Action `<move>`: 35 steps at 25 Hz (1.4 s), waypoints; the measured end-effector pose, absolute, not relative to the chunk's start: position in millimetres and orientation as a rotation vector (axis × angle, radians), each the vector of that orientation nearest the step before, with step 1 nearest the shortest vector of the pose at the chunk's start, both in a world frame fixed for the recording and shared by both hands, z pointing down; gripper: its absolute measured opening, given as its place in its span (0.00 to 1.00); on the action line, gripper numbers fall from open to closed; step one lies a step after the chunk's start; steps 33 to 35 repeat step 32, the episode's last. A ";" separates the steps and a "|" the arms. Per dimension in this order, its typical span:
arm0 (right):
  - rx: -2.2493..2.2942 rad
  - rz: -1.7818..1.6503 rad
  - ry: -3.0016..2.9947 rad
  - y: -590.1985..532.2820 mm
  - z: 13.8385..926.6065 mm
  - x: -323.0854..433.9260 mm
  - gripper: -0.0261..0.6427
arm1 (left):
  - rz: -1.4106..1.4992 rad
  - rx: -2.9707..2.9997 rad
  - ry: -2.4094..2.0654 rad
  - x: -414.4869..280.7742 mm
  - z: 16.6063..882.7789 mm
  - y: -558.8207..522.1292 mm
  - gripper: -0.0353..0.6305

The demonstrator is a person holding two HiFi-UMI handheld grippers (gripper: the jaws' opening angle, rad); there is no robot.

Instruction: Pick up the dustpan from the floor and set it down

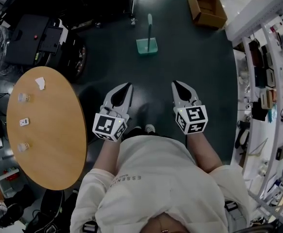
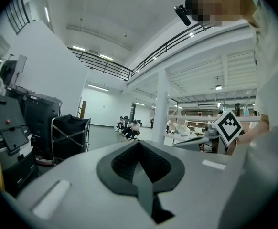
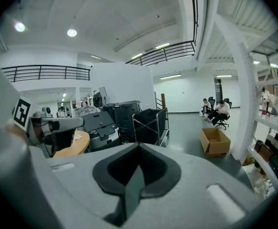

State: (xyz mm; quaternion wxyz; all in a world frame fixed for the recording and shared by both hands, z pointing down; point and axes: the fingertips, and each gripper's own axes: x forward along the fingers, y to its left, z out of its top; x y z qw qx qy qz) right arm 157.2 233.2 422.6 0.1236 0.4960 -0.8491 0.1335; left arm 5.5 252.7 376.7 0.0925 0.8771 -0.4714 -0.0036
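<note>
Approach phase of the pick-up, seen from the head view and both gripper views. The dustpan point(image 1: 146, 46), a green pan with a pale handle point(image 1: 150, 24) standing upright from it, is seen resting on the dark floor point(image 1: 204, 76), well ahead of the person and roughly between the lines along which the two grippers point. The left gripper point(image 1: 129, 86) and the right gripper point(image 1: 175, 84) are held side by side in front of the torso, well apart from the dustpan and high above the floor. In each gripper view the dark pads are shown meeting at the tips, with nothing between them; both pairs of jaws are therefore pressed together and nothing is carried. A round wooden table point(image 1: 59, 130) is seen at the person's left, with a few small pale items on it, and an open cardboard box point(image 1: 214, 19) lies on the floor beyond the dustpan, to the right. The step in hand is judged to be the reach toward the dustpan, no grasp having been made yet. For the next move, the distance must be closed, one gripper lowered toward the handle, and its jaws parted wide enough for the handle to be taken between the pads before closing.
</note>
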 end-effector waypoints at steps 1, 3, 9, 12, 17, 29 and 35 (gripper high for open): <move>1.447 0.396 -2.479 238.1 422.2 157.7 0.03 | -0.006 2.607 -1.398 5.6 376.7 257.6 0.08; 1.438 0.395 -2.485 247.5 420.7 157.0 0.03 | 0.005 2.615 -1.399 6.6 375.6 265.7 0.08; 1.409 0.351 -2.480 268.6 422.7 150.2 0.03 | -0.012 2.634 -1.372 14.5 376.0 285.0 0.08; 1.411 0.342 -2.487 273.4 419.3 150.9 0.03 | -0.010 2.645 -1.351 20.4 374.1 290.4 0.08; 1.418 0.332 -2.491 275.2 418.0 146.8 0.03 | 0.001 2.656 -1.331 21.4 374.4 291.9 0.08; 1.435 0.276 -2.447 274.2 421.8 152.4 0.03 | -0.004 2.658 -1.319 22.6 379.6 289.1 0.08; 1.434 0.275 -2.448 273.6 421.6 151.9 0.03 | -0.008 2.658 -1.319 22.6 379.0 287.7 0.08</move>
